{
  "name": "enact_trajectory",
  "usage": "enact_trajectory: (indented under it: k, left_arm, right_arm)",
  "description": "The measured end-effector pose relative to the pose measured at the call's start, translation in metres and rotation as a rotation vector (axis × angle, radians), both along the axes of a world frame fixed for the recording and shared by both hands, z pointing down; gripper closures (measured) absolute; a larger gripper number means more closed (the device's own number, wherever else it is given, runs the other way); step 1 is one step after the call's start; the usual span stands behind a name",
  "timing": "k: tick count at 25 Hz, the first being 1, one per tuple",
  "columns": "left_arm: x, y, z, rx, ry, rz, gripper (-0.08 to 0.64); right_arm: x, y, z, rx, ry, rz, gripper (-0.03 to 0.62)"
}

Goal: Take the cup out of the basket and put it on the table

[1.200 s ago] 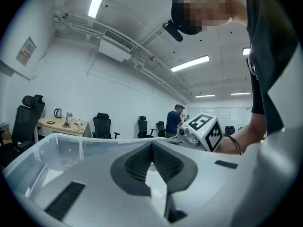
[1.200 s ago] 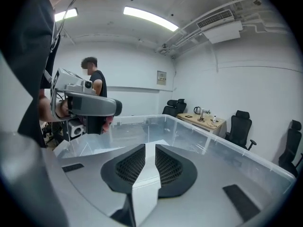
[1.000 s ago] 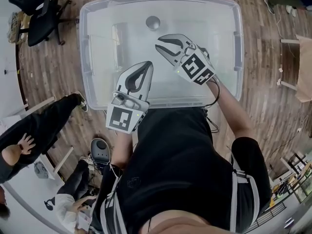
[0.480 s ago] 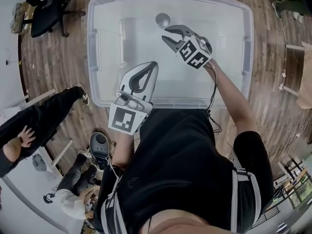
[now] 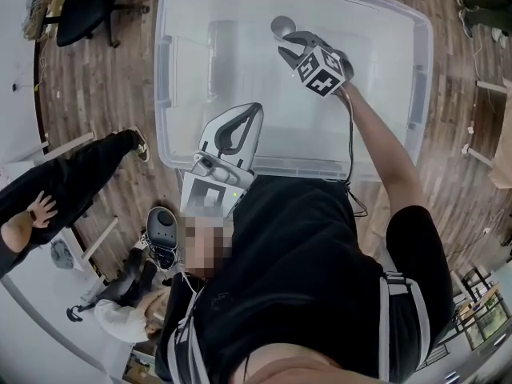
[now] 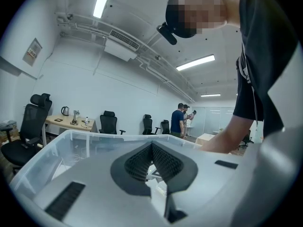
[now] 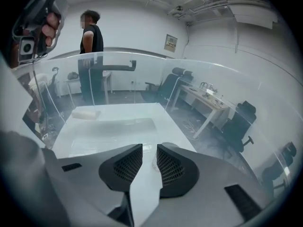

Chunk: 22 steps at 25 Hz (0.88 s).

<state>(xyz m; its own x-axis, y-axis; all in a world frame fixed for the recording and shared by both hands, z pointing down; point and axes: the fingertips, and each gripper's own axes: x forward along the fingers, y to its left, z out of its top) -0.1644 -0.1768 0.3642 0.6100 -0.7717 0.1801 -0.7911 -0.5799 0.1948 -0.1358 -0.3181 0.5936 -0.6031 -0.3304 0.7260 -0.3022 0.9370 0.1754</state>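
Note:
The basket is a large clear plastic bin [image 5: 168, 70]. A small grey cup [image 5: 280, 26] stands on its floor near the far wall. My right gripper [image 5: 290, 45] reaches down into the bin with its tips at the cup. In the right gripper view its jaws [image 7: 149, 161] stand a narrow gap apart with the cup's pale rim [image 7: 155, 164] between the pads. My left gripper [image 5: 245, 112] hovers over the bin's near wall, shut with nothing in it. Its pads meet at the tip [image 6: 152, 147] in the left gripper view.
The bin's near rim [image 5: 272, 166] lies just in front of my body. A seated person's legs [image 5: 72, 186] and a shoe [image 5: 164, 234] are at the left on the wooden floor. A black office chair [image 5: 88, 6] stands at the far left.
My right gripper has moved farther into the bin, reached the cup, and its jaws have narrowed from wide open. The left gripper has stayed shut over the near wall.

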Motion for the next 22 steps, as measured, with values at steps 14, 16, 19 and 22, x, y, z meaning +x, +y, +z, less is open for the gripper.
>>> enact_trajectory:
  k: [14,16,19,22]
  left_arm:
    - [-0.006,0.001,0.007,-0.03,-0.008,-0.002,0.541]
    - [-0.008,0.001,0.008,-0.031,-0.01,-0.003,0.541]
    - [-0.01,0.001,0.007,-0.032,-0.009,-0.007,0.541]
    - [-0.011,0.001,0.007,-0.032,-0.009,-0.01,0.541]
  right_arm:
    - [-0.01,-0.027,0.053,-0.014,0.159,-0.069,0.489]
    - [-0.012,-0.027,0.06,-0.021,0.177,-0.077,0.489]
    - [-0.013,-0.028,0.069,-0.033,0.207,-0.085,0.493]
    - [-0.011,-0.031,0.075,-0.032,0.227,-0.079,0.55]
